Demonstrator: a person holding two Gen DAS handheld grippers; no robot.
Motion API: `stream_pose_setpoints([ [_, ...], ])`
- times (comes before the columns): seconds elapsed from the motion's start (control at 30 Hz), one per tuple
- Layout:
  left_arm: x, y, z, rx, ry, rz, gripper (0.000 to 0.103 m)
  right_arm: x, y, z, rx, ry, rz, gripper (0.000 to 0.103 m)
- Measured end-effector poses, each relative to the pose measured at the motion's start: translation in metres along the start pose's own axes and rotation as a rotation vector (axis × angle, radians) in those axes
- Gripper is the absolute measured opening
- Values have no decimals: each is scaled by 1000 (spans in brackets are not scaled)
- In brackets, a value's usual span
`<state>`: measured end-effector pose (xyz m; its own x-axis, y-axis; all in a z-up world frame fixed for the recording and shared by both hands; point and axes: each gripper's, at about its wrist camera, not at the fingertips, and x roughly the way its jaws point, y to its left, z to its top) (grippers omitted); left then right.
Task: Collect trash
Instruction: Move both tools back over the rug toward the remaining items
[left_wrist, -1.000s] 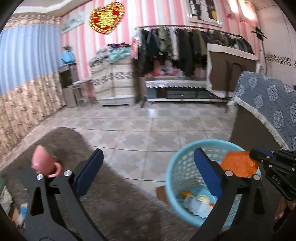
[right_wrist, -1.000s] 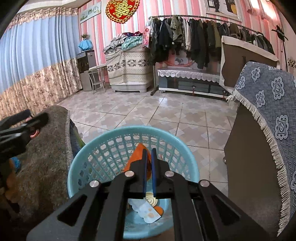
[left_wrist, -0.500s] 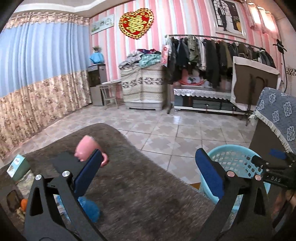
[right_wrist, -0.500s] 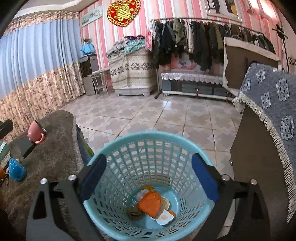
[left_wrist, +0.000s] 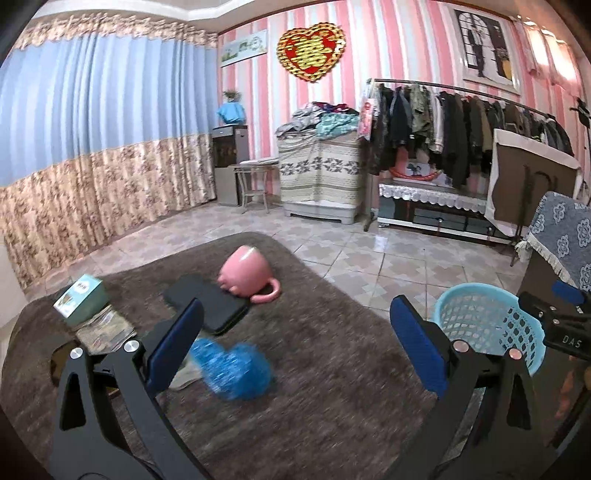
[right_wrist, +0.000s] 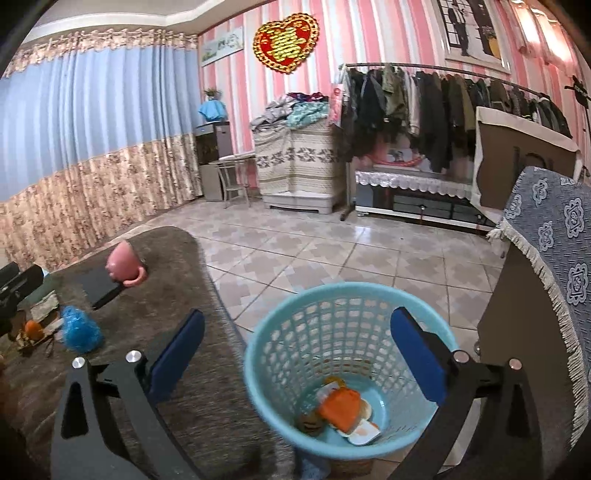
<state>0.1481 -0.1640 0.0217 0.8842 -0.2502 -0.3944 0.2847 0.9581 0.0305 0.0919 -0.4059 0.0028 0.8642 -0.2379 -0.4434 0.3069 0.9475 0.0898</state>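
A light blue basket (right_wrist: 343, 369) stands on the floor beside the brown-covered table; it also shows in the left wrist view (left_wrist: 487, 325). Inside lie an orange wrapper (right_wrist: 340, 408) and other scraps. My right gripper (right_wrist: 295, 354) is open and empty above the basket. My left gripper (left_wrist: 295, 343) is open and empty over the table, with a crumpled blue wrapper (left_wrist: 236, 373) between its fingers' line and slightly left; it also shows in the right wrist view (right_wrist: 79, 330). A small orange scrap (right_wrist: 33, 328) lies at the table's left.
On the brown table (left_wrist: 332, 387) lie a tipped pink mug (left_wrist: 245, 275), a black phone (left_wrist: 205, 308), a teal box (left_wrist: 79, 295) and papers (left_wrist: 105, 330). A cloth-draped cabinet (right_wrist: 546, 295) stands right of the basket. Tiled floor and a clothes rack (left_wrist: 461, 122) lie beyond.
My right gripper opened and let the orange wrapper fall into the basket. My left gripper swung left from the basket to the table, bringing the blue wrapper into view.
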Motion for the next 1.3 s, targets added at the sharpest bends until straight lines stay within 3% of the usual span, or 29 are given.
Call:
stream_pose_setpoints([
  [0.83, -44, 145, -60, -178, 67, 211, 98, -13, 97, -28, -149, 8, 130, 98],
  [1.3, -44, 184, -79, -199, 88, 261, 98, 2, 127, -36, -190, 24, 141, 98],
])
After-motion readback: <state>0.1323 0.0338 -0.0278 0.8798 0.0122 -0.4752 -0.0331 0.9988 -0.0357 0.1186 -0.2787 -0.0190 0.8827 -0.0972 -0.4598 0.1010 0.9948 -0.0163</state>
